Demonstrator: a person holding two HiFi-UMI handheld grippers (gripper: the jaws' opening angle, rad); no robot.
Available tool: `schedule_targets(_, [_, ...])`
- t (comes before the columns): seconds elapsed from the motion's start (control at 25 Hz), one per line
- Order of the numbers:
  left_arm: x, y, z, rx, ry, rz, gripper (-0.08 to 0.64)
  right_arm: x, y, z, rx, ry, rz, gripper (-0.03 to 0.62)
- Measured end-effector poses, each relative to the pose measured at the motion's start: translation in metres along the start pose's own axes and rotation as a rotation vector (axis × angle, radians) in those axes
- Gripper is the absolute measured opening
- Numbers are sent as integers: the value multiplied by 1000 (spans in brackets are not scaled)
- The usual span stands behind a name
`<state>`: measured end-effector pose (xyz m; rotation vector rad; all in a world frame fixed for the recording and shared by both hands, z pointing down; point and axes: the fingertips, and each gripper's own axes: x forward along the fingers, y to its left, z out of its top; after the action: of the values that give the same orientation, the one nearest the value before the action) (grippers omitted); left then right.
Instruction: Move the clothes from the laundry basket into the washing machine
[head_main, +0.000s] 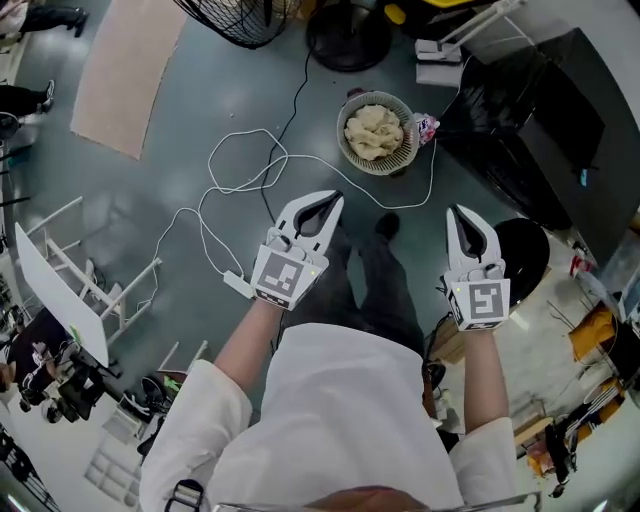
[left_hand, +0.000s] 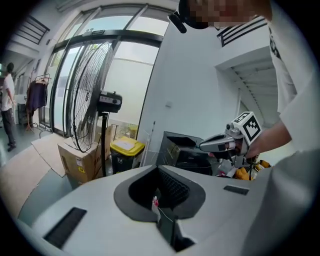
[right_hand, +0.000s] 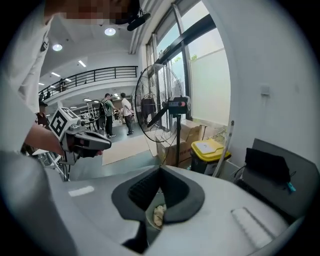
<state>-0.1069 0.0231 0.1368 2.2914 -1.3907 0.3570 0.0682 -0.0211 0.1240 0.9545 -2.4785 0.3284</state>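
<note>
Nearest to the camera is the person's white shirt, with both arms held forward above the grey floor. At the far right stands a big dark box; I cannot tell whether it is the washing machine. A tall standing fan is on the far side, near a cardboard box and a bin with a yellow lid.

The laundry basket sits on the floor, far from the person and just left of the dark box. Pale clothes fill it.

The left tongs are pressed together with nothing between them. They hang well apart from the basket, on its near side. The right tongs are pressed together too and carry nothing, on the near side of the dark box.
</note>
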Motion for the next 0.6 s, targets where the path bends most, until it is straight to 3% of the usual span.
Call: schedule_targets(0.6, [75, 62, -136, -63, 46, 93, 6, 143, -3, -123, -101, 95, 129, 12])
